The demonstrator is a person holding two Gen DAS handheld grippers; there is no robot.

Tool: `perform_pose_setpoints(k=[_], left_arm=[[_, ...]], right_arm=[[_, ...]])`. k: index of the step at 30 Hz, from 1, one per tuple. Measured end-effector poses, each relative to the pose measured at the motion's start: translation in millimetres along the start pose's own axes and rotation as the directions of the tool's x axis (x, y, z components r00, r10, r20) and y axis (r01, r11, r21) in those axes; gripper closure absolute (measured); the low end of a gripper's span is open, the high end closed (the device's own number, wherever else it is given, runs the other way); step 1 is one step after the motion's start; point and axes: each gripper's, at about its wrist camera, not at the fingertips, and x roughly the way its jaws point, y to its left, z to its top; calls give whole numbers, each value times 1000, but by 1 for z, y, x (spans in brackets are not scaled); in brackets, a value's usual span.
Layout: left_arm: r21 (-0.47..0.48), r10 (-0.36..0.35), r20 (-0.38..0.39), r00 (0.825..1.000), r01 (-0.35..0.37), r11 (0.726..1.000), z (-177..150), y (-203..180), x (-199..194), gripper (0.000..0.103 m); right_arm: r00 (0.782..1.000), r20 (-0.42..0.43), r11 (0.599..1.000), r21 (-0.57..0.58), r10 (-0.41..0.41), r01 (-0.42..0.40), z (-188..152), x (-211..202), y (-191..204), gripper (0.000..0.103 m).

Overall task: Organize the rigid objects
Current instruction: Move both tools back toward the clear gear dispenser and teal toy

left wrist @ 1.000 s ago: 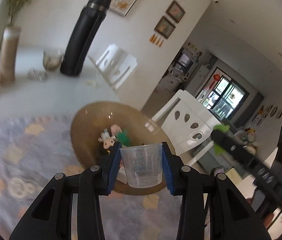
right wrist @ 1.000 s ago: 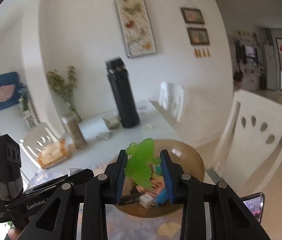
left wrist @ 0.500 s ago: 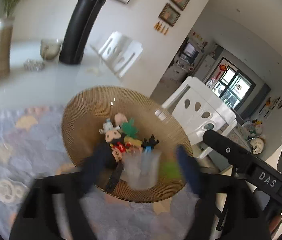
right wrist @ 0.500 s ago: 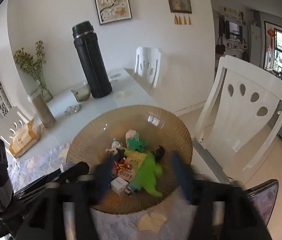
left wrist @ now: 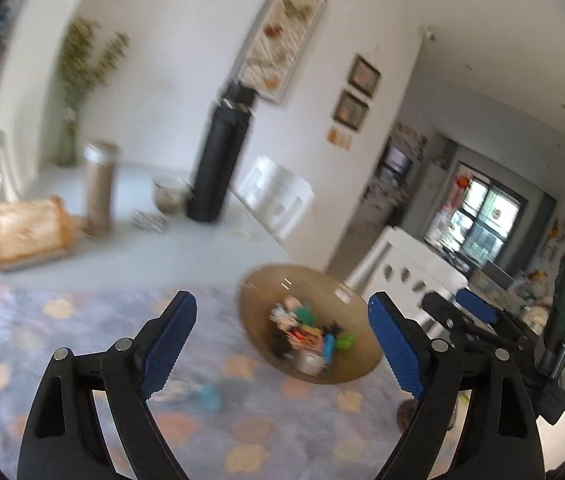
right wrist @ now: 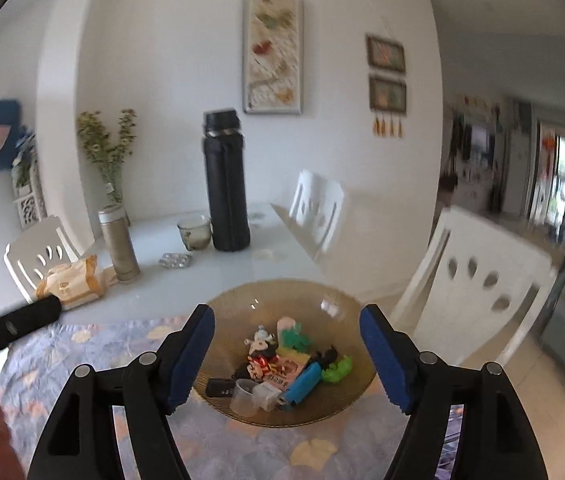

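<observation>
Both grippers, left (left wrist: 278,344) and right (right wrist: 287,354), gape empty above the bowl (right wrist: 238,300), where cup (right wrist: 245,397) and green toy (right wrist: 337,369) lie among the toys (small items wait at 7 o'clock).

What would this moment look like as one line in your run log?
left gripper: open, empty | right gripper: open, empty | clear cup, green toy: in amber bowl | next: likely another item
</observation>
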Motion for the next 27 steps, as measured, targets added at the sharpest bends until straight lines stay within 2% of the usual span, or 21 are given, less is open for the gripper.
perform_pose_setpoints(k=[2, 4, 7, 10, 13, 14, 16, 18, 20, 21, 22, 23, 25, 27], left_arm=[[9, 32, 28, 999, -32, 999, 1, 7, -23, 16], [15, 64, 52, 997, -65, 998, 1, 14, -43, 16], [11, 106, 75, 991, -107, 994, -7, 27, -63, 15], [-5, 138, 46, 989, -137, 990, -21, 45, -63, 14], [-1, 185, -19, 982, -185, 983, -46, 66, -49, 14], [10, 210, -49, 977, -209, 978, -55, 72, -40, 14], [71, 282, -144, 949, -274, 959, -79, 84, -13, 14], [109, 344, -248, 905, -327, 939, -107, 95, 12, 14], [102, 336, -278, 900, -321, 942, -130, 104, 22, 14], [102, 335, -291, 896, -319, 942, -138, 107, 26, 14], [113, 352, -309, 883, -334, 936, -143, 109, 30, 14], [130, 376, -327, 867, -353, 927, -144, 109, 34, 14], [168, 396, -317, 862, -360, 918, -145, 105, 37, 14], [207, 419, -320, 850, -369, 906, -149, 99, 40, 14]], right_arm=[[998, 11, 998, -13, 54, -54, 1, -8, 11, 22], [995, 8, 994, -25, 102, -102, 0, -14, 26, 22], [992, -2, 990, -68, 123, -122, -5, -17, 51, 22], [985, -41, 980, -100, 169, -173, -18, -12, 74, 22], [973, -105, 968, -123, 206, -218, -40, 5, 98, 22], [970, -124, 966, -132, 207, -223, -48, 12, 103, 22], [971, -121, 960, -166, 205, -224, -75, 31, 119, 20], [979, -132, 958, -222, 154, -180, -110, 57, 131, 19], [975, -174, 963, -205, 142, -177, -134, 72, 131, 19], [960, -236, 961, -192, 149, -196, -140, 85, 130, 19], [953, -260, 960, -188, 154, -207, -139, 91, 130, 19], [956, -252, 965, -172, 149, -196, -138, 94, 125, 19], [948, -282, 972, -136, 146, -190, -140, 103, 118, 18], [927, -347, 970, -140, 141, -200, -146, 115, 120, 18]])
